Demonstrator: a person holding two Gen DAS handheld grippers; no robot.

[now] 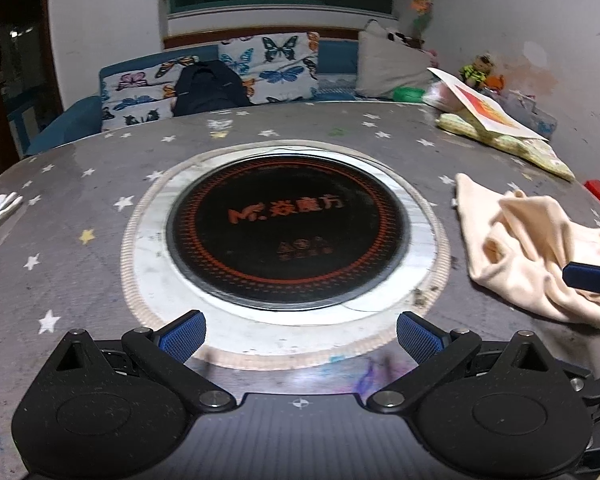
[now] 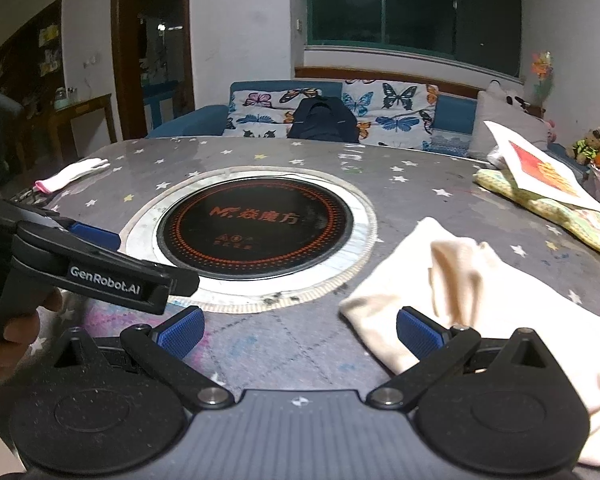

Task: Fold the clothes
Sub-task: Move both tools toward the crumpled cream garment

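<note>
cream garment [image 2: 472, 292] crumpled by right gripper [image 2: 300, 334] right finger, both grippers' fingers wide apart, empty, left gripper [image 1: 300, 334]

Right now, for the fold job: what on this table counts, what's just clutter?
Job:
- cream garment, crumpled at the table's right side
- left gripper, open, over the hob
- right gripper, open, at the garment's near edge

Clutter:
- built-in hob
- white glove
- white card with red print
- yellow-green patterned fabric under it
</note>
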